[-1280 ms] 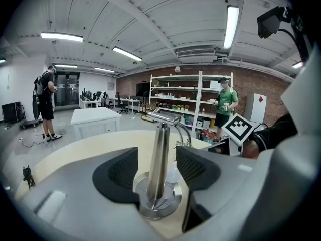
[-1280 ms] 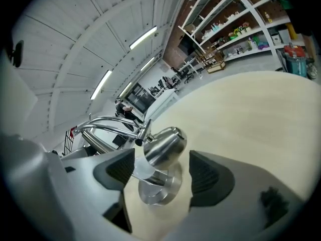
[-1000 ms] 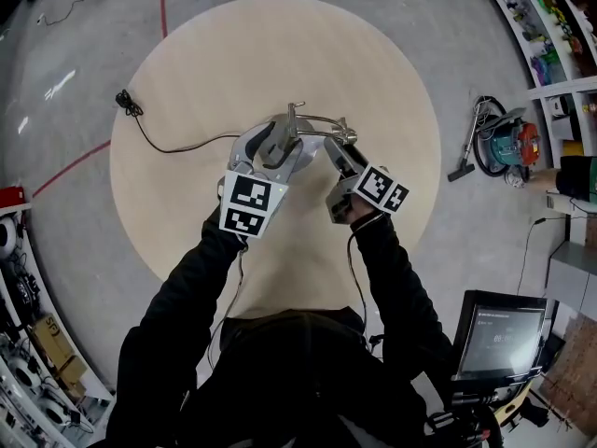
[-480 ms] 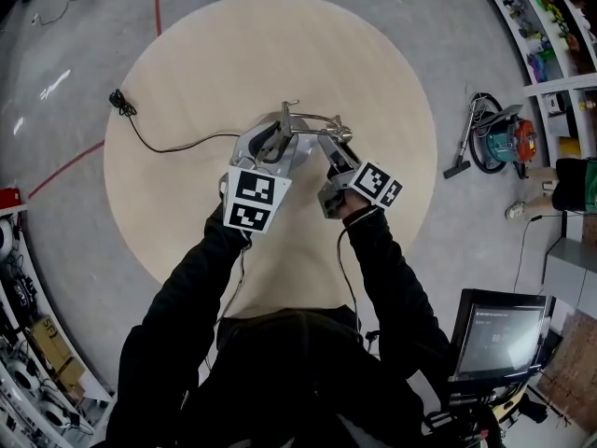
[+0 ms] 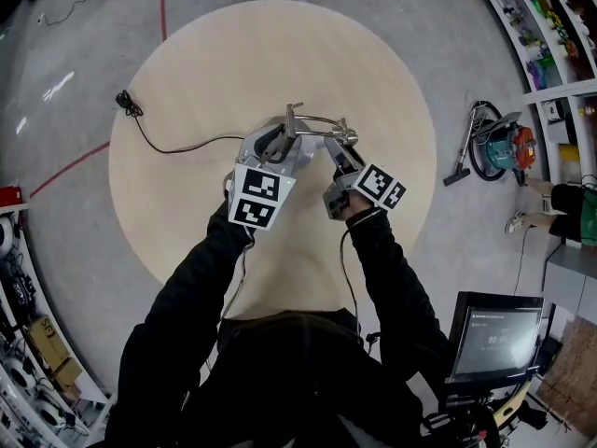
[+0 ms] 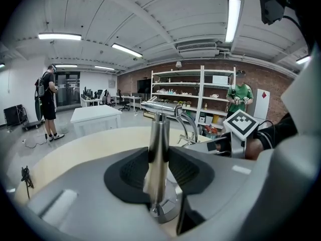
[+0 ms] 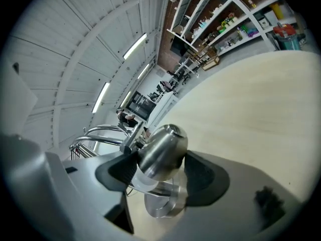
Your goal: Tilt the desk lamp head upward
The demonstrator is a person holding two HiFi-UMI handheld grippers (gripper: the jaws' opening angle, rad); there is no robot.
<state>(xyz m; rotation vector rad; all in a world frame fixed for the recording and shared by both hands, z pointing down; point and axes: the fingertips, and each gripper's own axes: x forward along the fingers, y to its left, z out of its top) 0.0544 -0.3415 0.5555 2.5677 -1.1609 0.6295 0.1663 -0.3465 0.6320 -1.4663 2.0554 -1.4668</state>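
Observation:
A chrome desk lamp stands mid-table, with its upright post, its curved arm and its small head. My left gripper has just been closing. Its pads now press both sides of the post, above the round base, so the left gripper is shut on it. My right gripper has also just been closing. The rounded lamp head fills the gap of the right gripper, and both pads lie against it.
The round wooden table carries the lamp's black cable, which runs left to a plug. A vacuum cleaner stands on the floor at right and a monitor at lower right. People stand far off, one at left and another by shelves.
Both grippers stay at the lamp in almost the same place. The left jaws have drawn in around the post. The lamp itself has not visibly moved.

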